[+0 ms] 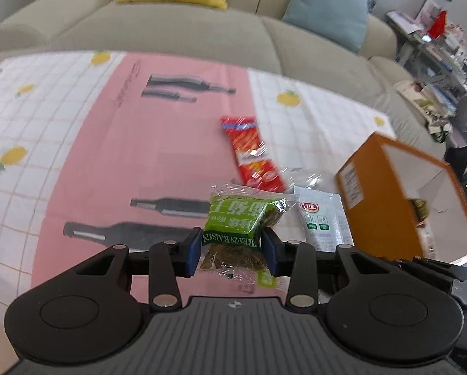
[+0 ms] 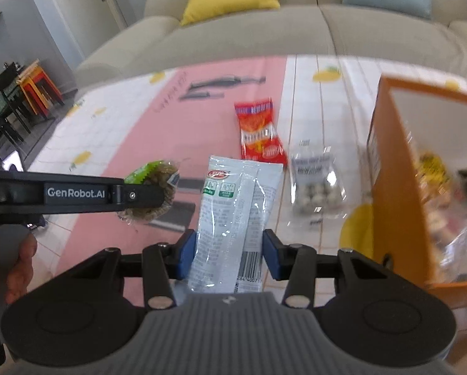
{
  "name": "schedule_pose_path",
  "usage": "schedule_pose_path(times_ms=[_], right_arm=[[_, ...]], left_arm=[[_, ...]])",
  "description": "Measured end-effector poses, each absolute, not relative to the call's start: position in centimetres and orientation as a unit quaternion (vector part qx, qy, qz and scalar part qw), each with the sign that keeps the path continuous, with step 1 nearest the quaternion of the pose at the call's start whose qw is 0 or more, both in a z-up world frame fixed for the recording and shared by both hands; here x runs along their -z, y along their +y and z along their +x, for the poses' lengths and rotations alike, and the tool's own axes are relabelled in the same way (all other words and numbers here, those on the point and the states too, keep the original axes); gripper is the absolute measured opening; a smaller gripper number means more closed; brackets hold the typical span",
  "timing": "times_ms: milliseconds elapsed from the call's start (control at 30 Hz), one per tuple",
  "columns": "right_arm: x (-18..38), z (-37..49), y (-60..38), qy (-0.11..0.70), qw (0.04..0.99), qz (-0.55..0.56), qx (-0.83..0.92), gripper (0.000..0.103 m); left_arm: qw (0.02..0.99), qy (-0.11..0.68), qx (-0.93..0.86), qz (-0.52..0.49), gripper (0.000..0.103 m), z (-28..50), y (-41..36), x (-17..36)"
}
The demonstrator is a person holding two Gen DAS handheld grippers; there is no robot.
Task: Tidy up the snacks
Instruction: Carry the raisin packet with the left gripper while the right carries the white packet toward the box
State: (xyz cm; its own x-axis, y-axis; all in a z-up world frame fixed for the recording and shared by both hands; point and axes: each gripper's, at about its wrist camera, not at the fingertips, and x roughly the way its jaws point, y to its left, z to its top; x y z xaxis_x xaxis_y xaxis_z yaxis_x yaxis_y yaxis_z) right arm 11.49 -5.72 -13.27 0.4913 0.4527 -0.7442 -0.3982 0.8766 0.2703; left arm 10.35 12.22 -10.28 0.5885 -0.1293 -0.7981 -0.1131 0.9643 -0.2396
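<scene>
My left gripper (image 1: 231, 251) is shut on a green raisin packet (image 1: 239, 222), lifted above the table; the same packet (image 2: 152, 175) shows in the right wrist view behind the left gripper's finger (image 2: 139, 195). My right gripper (image 2: 228, 254) is shut on a white snack pouch (image 2: 233, 200), also raised. The white pouch (image 1: 322, 218) appears at the right in the left wrist view. A red snack packet (image 1: 252, 153) (image 2: 260, 131) lies on the tablecloth farther out. A clear bag of small round sweets (image 2: 314, 184) lies beside the orange box.
An open orange cardboard box (image 2: 399, 168) (image 1: 370, 184) stands at the right with several snacks inside. The table wears a pink and white lemon-print cloth (image 1: 77, 143). A beige sofa (image 1: 183, 31) with yellow and blue cushions runs behind it. A person's hand (image 2: 17, 268) grips the left handle.
</scene>
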Motion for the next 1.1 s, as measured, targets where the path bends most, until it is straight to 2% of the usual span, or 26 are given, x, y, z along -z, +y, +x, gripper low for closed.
schedule_pose_path(times_ms=[400, 633, 867, 1100], right_arm=[[6.6, 11.3, -15.7, 0.376, 0.903, 0.070, -0.198, 0.045], [4.5, 13.0, -23.9, 0.395, 0.900, 0.069, -0.172, 0.045], [4.2, 16.7, -31.2, 0.439, 0.889, 0.061, -0.118, 0.045], [7.7, 21.6, -33.9, 0.508, 0.855, 0.009, -0.100, 0.045]], left_arm=[[0.898, 0.417, 0.086, -0.108, 0.046, 10.6, 4.9, 3.4], [0.886, 0.421, 0.173, -0.083, 0.046, 13.5, -2.5, 1.1], [0.854, 0.458, 0.233, -0.076, 0.046, 17.6, -10.0, 2.2], [0.820, 0.516, 0.240, -0.064, 0.045, 21.8, -15.9, 6.6]])
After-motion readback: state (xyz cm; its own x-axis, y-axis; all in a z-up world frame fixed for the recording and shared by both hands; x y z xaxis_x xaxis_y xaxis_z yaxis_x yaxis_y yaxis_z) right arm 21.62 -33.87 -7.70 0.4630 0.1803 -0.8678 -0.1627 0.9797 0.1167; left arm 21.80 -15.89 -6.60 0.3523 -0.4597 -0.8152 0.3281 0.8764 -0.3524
